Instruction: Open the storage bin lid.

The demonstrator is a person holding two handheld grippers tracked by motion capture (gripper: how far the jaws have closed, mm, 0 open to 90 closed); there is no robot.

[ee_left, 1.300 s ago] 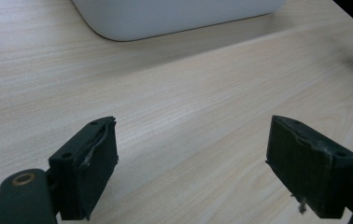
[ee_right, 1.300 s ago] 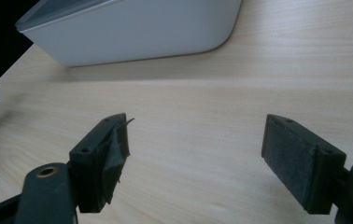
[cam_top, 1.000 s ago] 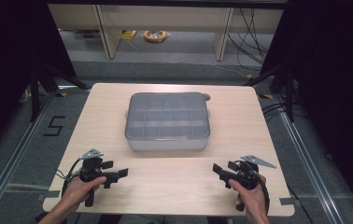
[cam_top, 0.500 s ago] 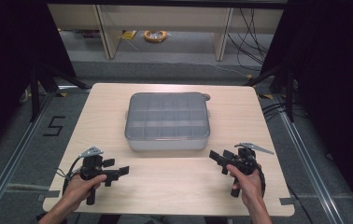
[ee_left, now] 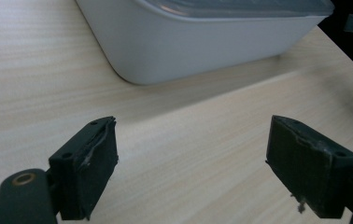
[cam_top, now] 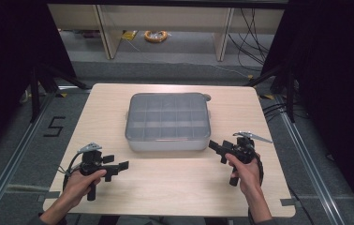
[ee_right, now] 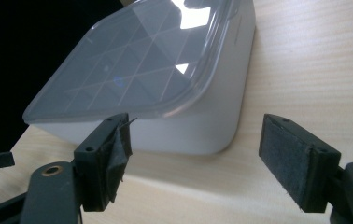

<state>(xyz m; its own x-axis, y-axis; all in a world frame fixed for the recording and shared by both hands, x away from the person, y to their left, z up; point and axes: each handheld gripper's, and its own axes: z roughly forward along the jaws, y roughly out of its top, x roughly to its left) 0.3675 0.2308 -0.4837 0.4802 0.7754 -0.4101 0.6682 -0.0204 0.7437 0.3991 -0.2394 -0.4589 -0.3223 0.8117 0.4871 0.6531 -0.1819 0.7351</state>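
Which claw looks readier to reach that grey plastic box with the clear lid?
Probably the right claw: open, almost at the grey lidded plastic box's near right corner. The left claw, also open, sits farther back.

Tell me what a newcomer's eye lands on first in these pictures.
First, the grey compartment box with its clear lid, lying closed in the middle of the wooden table. Then the two open grippers at the near edge: the left gripper and the right gripper, both aimed at the box, neither touching it.
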